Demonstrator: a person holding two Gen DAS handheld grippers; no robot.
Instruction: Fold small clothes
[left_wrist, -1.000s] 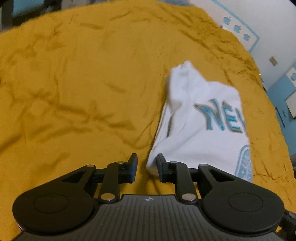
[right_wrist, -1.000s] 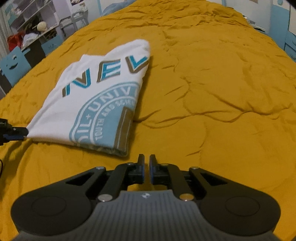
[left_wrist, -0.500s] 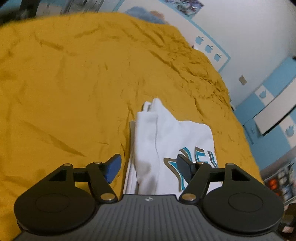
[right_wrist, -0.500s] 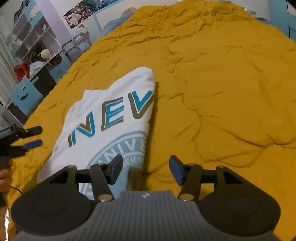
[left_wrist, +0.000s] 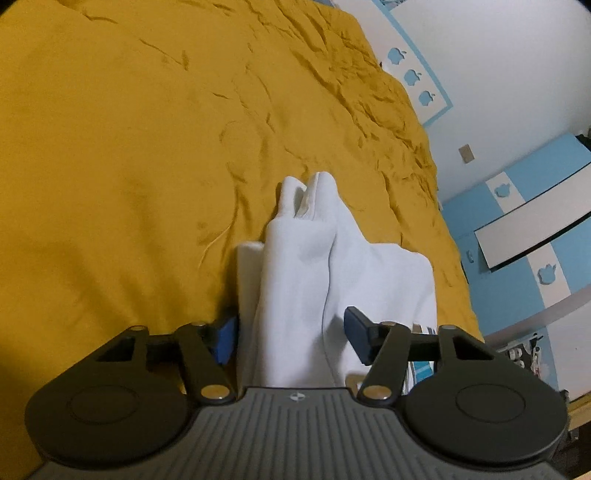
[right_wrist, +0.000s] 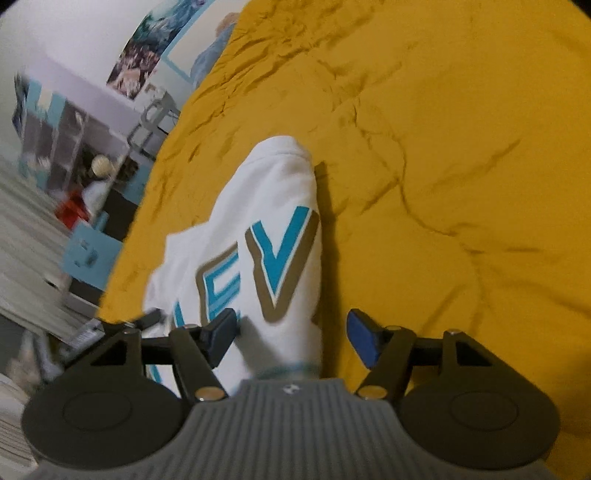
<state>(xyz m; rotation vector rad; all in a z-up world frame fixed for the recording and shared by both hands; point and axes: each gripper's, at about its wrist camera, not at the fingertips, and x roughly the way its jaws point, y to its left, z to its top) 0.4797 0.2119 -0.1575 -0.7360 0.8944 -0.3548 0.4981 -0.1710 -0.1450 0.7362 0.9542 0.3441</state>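
A folded white T-shirt with blue and brown lettering lies on the mustard bedspread. My left gripper straddles the shirt's plain white folded end. Its jaws are closing, with the cloth between them, and the blue pads do not press it. My right gripper straddles the shirt's lettered end. Its jaws are opening, the left finger over the print and the right one over bare bedspread. Both housings hide the near part of the shirt.
The bedspread is wrinkled and spreads wide around the shirt. Beyond its edge stand a white wall with blue apple shapes, blue and white cabinets, and shelves with clutter.
Both grippers went from nearly shut to wide open and moved forward and down over the shirt. Each now straddles one end of it instead of standing short of it.
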